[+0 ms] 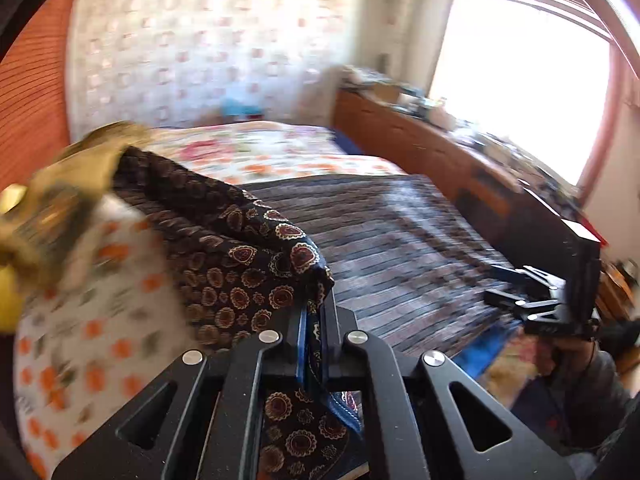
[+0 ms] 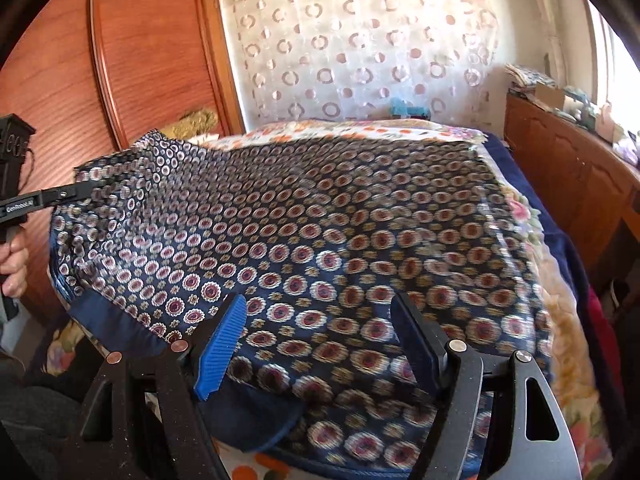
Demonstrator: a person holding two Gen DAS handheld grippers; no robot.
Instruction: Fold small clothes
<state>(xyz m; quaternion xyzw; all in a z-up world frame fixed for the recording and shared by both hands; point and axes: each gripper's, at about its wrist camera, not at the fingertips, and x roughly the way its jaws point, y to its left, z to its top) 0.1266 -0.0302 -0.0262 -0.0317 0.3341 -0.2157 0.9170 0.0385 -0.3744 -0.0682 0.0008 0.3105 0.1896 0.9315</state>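
Observation:
A dark blue cloth with red and gold medallions (image 2: 320, 232) lies spread over the bed. My left gripper (image 1: 314, 320) is shut on one edge of it and lifts that corner (image 1: 240, 256). The left gripper also shows in the right wrist view (image 2: 86, 190), clamped on the cloth's far left corner. My right gripper (image 2: 320, 320) is open, its blue-padded fingers (image 2: 222, 348) wide apart just above the cloth's near edge, holding nothing. It appears in the left wrist view (image 1: 516, 300) at the right.
The bed carries a floral cover (image 2: 560, 320). A wooden wardrobe (image 2: 132, 52) stands at the left, a cluttered wooden sideboard (image 2: 572, 168) runs along the right under a bright window (image 1: 520, 80). A patterned curtain (image 2: 360, 48) hangs behind the bed.

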